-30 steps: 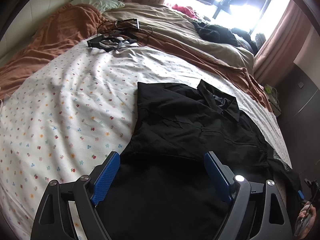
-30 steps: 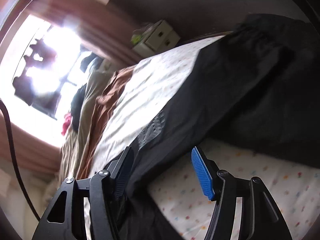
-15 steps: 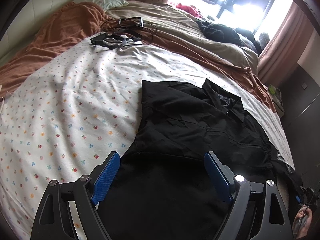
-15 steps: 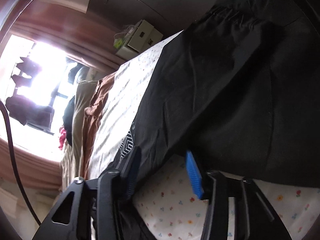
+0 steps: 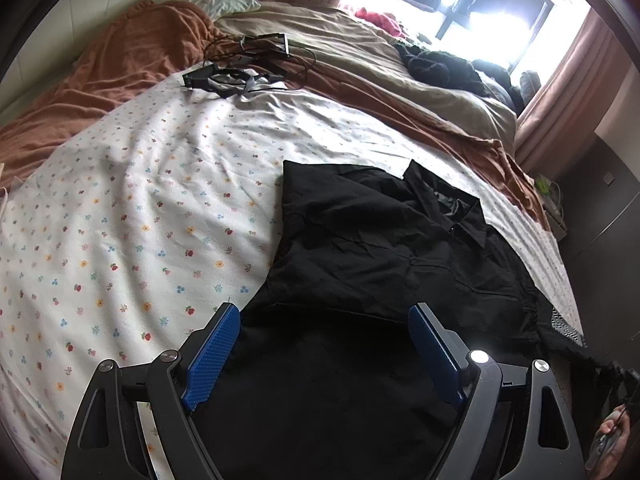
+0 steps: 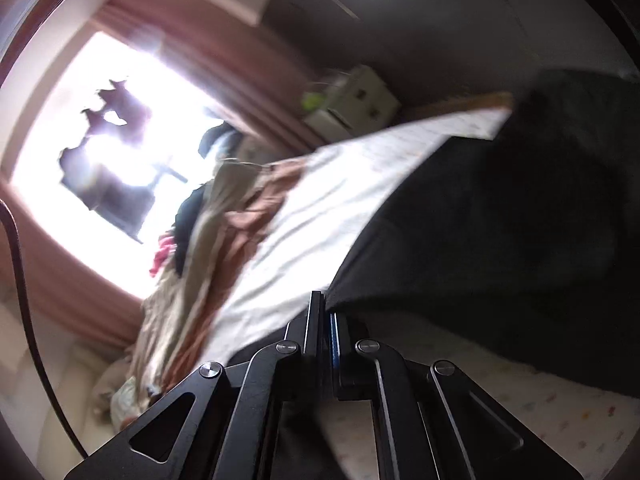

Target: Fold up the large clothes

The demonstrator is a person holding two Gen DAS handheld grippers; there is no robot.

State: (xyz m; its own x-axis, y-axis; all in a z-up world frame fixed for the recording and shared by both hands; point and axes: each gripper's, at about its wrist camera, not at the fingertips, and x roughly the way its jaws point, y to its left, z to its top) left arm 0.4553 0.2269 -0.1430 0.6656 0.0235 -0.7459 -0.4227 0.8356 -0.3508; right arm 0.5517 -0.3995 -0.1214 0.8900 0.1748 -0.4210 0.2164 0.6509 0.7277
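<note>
A large black collared shirt [image 5: 380,264] lies spread on the flowered white sheet [image 5: 140,220], collar toward the window. My left gripper [image 5: 324,320] is open and empty, hovering over the shirt's lower part. In the right wrist view the same shirt [image 6: 500,216] stretches away from my right gripper [image 6: 326,312], whose jaws are pressed together on the shirt's edge. That view is blurred by motion.
A rust-brown blanket [image 5: 132,52] and a beige duvet [image 5: 360,56] cover the far side of the bed. Black cables and a device [image 5: 240,68] lie on them. A pile of dark clothes [image 5: 444,64] sits by the window. A small white cabinet [image 6: 352,100] stands beside the bed.
My right gripper has closed on the shirt's edge and pulled it, and its view has swung. My left gripper has drawn back slightly and stays open.
</note>
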